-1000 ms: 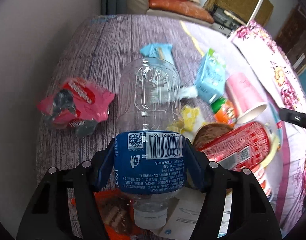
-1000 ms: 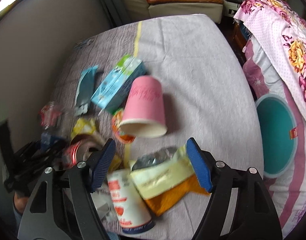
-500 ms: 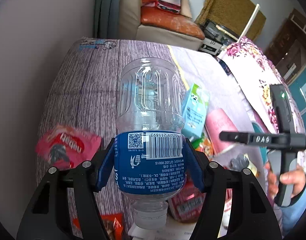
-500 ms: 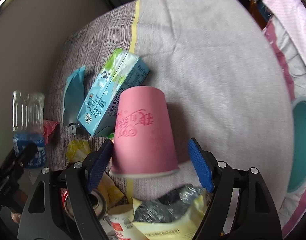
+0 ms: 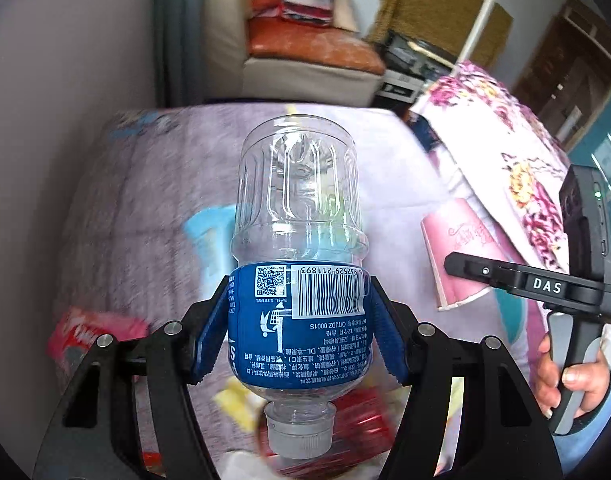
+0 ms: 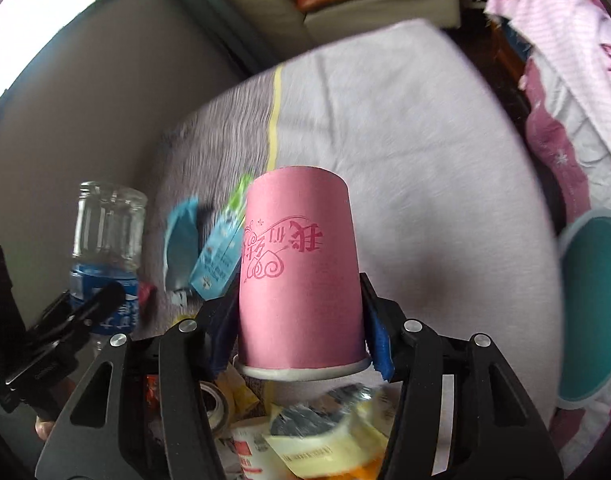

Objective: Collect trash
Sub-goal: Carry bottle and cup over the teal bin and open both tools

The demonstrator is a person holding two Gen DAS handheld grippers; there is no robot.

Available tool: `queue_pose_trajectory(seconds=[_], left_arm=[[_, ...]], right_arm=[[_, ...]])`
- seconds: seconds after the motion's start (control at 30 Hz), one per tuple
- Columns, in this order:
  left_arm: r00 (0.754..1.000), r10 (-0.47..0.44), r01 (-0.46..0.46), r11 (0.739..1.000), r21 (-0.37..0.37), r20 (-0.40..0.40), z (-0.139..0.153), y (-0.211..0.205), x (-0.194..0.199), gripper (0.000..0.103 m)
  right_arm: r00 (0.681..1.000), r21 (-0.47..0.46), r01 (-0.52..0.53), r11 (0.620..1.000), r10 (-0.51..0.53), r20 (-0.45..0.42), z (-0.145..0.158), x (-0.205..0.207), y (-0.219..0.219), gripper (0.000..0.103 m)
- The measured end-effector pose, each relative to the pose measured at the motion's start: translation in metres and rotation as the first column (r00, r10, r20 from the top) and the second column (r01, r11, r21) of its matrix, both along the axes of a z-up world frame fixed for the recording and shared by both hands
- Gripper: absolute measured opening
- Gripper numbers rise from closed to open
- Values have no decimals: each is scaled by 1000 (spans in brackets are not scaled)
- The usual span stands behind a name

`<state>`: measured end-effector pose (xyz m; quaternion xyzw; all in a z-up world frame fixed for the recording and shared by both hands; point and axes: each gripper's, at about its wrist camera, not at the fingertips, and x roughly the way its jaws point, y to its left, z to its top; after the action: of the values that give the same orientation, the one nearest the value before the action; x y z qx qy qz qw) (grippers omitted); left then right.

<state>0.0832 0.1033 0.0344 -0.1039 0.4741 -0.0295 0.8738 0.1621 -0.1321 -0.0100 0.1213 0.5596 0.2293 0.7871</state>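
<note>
My left gripper (image 5: 299, 316) is shut on a clear plastic bottle (image 5: 299, 216) with a blue label, held upside down with its cap toward me, above the table. My right gripper (image 6: 301, 320) is shut on an upturned pink paper cup (image 6: 299, 264), held off the table. The cup also shows in the left wrist view (image 5: 457, 252), and the bottle in the right wrist view (image 6: 107, 240). More trash lies below: a light-blue carton (image 6: 217, 256), a blue wrapper (image 6: 181, 236), a red wrapper (image 5: 93, 332), a yellow packet (image 6: 325, 444) and a red can (image 5: 357, 428).
The table (image 6: 405, 128) has a grey wood-pattern cover with a yellow stripe. A teal bin (image 6: 593, 300) stands at its right side beside a pink floral cloth (image 6: 565, 40). A sofa (image 5: 305, 60) stands behind. A grey wall (image 5: 65, 80) runs along the left.
My right gripper has closed on the pink cup and lifted it off the table. My left gripper has raised the bottle higher, and the trash pile has dropped lower in view.
</note>
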Motion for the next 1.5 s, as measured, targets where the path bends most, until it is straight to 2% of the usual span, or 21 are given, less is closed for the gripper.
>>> queue_pose_trajectory(seconds=[0.2, 0.37, 0.6, 0.77, 0.97, 1.07, 1.23, 1.5], left_arm=[[988, -154, 154, 988, 0, 5, 14, -87, 29, 66], [961, -276, 276, 961, 1, -29, 2, -166, 42, 66], [882, -450, 457, 889, 19, -141, -43, -290, 55, 66], [829, -515, 533, 845, 33, -216, -76, -350, 54, 66], [801, -527, 560, 827, 44, -284, -104, -380, 57, 66], [798, -520, 558, 829, 45, -306, -114, -386, 59, 66], [806, -511, 546, 837, 41, -298, -116, -384, 59, 75], [826, -490, 516, 856, 26, -279, -108, -368, 58, 76]], right_arm=[[988, 41, 146, 989, -147, 39, 20, -9, -88, 52], [957, 26, 284, 958, -285, 59, 24, -25, -172, 52], [883, -3, 467, 884, -467, 37, -6, -53, -280, 52], [847, -18, 531, 847, -531, 11, -25, -68, -319, 52], [835, -22, 550, 835, -551, -7, -38, -66, -334, 53], [831, -21, 555, 831, -556, -13, -43, -63, -338, 53], [836, -29, 547, 836, -548, -34, -53, -64, -342, 53], [844, -39, 533, 845, -535, -37, -52, -63, -331, 53]])
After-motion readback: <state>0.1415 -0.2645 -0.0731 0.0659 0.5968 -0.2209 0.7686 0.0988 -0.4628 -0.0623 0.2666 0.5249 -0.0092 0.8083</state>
